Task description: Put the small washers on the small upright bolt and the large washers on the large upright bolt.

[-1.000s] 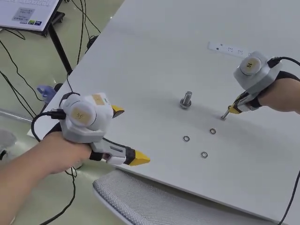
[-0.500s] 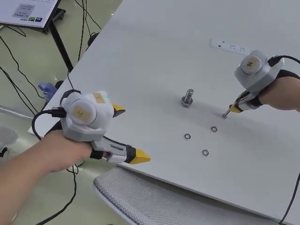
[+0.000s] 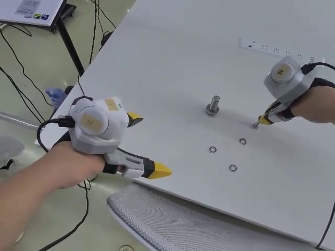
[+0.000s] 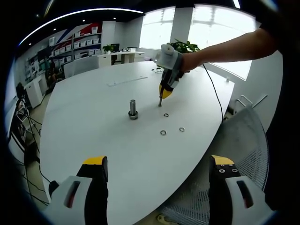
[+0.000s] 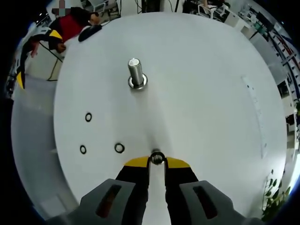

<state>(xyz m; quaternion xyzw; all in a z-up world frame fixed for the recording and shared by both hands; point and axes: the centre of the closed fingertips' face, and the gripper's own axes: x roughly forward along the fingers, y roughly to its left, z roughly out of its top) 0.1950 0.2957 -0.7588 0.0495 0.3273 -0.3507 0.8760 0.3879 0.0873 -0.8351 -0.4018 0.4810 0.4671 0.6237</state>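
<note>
Right gripper (image 5: 157, 162) narrow, pinching small bolt (image 3: 256, 125) top; left gripper (image 3: 146, 145) wide, idle near-left. We reckon careless pull-off tips bolt, knocks washers (image 3: 213, 149) nearby.

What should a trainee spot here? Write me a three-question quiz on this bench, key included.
1. True or false: the left gripper has its jaws shut.
2. How many loose washers lie flat on the table?
3. Which thing do the tips of the right gripper flank? A) large upright bolt B) small upright bolt C) power strip
Key: 1 false, the jaws stand wide apart. 2 three. 3 B, the small upright bolt.
</note>
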